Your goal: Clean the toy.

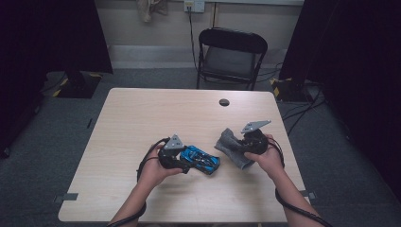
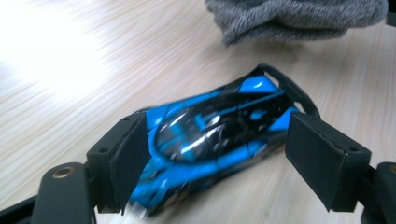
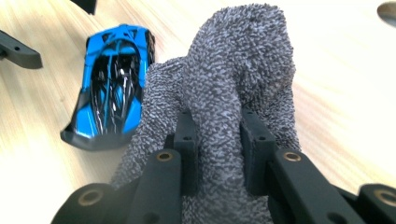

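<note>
A blue and black toy car (image 1: 201, 160) sits just left of the table's middle, near the front. My left gripper (image 1: 187, 163) holds it from the left. In the left gripper view the car (image 2: 219, 126) lies tilted between the two pads, which touch its sides, so my left gripper (image 2: 210, 154) is shut on it. My right gripper (image 1: 236, 146) is to the right, shut on a grey fuzzy cloth (image 1: 229, 142). The right gripper view shows the cloth (image 3: 233, 70) pinched between the jaws of my right gripper (image 3: 218, 140) and bunched above them, with the car (image 3: 112, 88) to its left.
The light wooden table (image 1: 142, 118) has a round cable hole (image 1: 224, 102) near its far edge. A black folding chair (image 1: 231, 54) stands behind the table. Dark curtains hang on both sides, and cables lie on the floor at the right.
</note>
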The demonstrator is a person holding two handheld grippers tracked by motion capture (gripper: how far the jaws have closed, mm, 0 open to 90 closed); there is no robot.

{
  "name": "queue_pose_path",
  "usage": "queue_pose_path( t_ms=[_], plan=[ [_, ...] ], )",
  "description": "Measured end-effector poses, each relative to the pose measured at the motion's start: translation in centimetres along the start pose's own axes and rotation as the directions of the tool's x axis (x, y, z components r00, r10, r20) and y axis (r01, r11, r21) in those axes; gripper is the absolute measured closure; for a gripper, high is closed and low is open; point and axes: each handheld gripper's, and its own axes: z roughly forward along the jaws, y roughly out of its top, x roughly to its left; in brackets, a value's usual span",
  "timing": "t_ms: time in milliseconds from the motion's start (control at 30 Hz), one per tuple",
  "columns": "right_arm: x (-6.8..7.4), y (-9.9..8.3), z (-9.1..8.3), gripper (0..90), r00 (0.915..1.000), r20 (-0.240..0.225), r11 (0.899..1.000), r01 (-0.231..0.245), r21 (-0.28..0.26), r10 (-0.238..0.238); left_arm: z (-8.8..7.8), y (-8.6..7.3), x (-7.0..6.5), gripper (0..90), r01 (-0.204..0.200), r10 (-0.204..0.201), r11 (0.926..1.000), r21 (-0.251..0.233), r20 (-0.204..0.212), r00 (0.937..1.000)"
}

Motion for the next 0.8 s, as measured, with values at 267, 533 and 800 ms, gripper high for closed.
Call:
queue_pose_path(
  t_ms=[267, 533, 800],
  plan=[
    [1.6, 3.0, 0.7, 72.5, 0.9985, -0.032, 0.999, 0.044, -0.017, -0.045, -3.7, -1.6, 0.7, 21.4, 0.032, -0.032, 0.9995, -0.001, -0.010, 0.9994],
    [5.0, 6.9, 2.6, 72.4, 0.9876, -0.094, 0.992, 0.123, -0.035, -0.126, -7.6, -3.9, 1.7, 20.8, 0.079, -0.080, 0.9968, -0.004, -0.048, 0.9957],
    [8.3, 9.5, 5.0, 72.4, 0.9650, -0.157, 0.978, 0.207, -0.035, -0.210, -10.2, -6.2, 2.3, 20.7, 0.120, -0.120, 0.9927, -0.005, -0.081, 0.9894]
  ],
)
